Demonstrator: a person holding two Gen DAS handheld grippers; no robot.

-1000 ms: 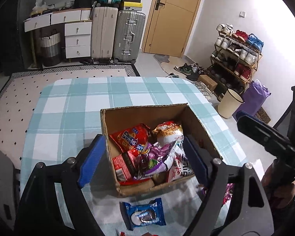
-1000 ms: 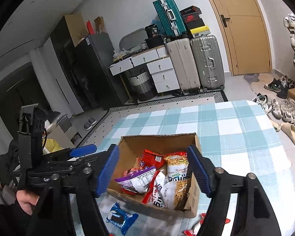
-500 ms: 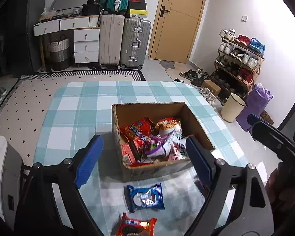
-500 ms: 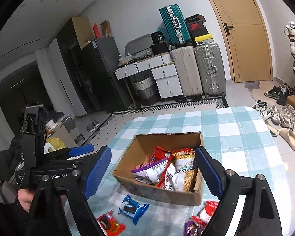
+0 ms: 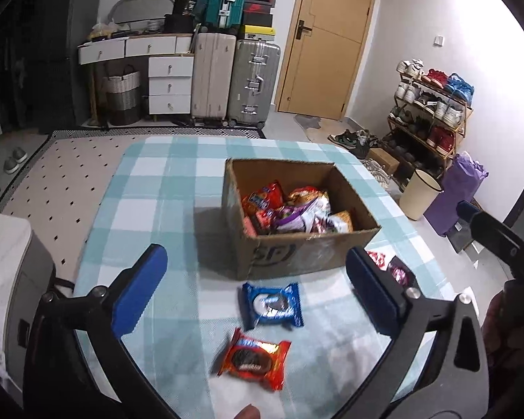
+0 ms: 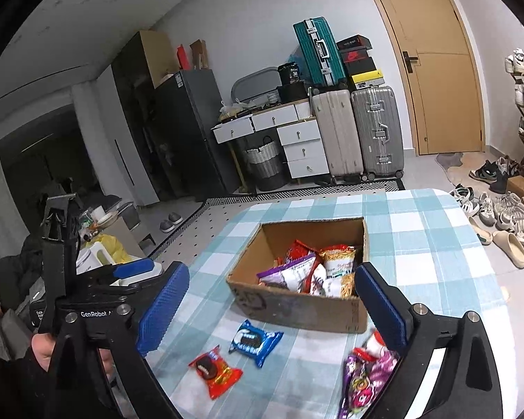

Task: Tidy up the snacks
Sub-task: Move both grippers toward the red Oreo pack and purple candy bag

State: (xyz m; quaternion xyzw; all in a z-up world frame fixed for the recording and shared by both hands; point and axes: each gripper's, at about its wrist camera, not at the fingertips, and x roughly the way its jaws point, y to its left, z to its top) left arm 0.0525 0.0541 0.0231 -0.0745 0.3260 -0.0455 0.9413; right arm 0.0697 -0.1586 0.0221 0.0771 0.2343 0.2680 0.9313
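Note:
A cardboard box (image 5: 297,255) (image 6: 297,309) full of snack bags sits on the teal checked table (image 5: 164,188). In front of it lie a blue cookie pack (image 5: 271,304) (image 6: 255,341) and a red cookie pack (image 5: 253,358) (image 6: 215,372). A purple snack bag (image 6: 361,380) and a red-white packet (image 6: 375,344) lie near the box's right corner. My left gripper (image 5: 255,258) hangs back from the box, its jaws opening with nothing between them. My right gripper (image 6: 270,274) does the same, empty and opening.
Suitcases (image 5: 251,83), white drawers (image 5: 169,83) and a door (image 5: 326,42) line the far wall. A shoe rack (image 5: 433,115), a cream bin (image 5: 419,192) and a purple bag (image 5: 461,188) stand right of the table. A white appliance (image 5: 3,262) stands at its left.
Both grippers have drawn back from the box toward the table's near edge and their jaws have widened. The blue and red cookie packs and the purple bag have come into view.

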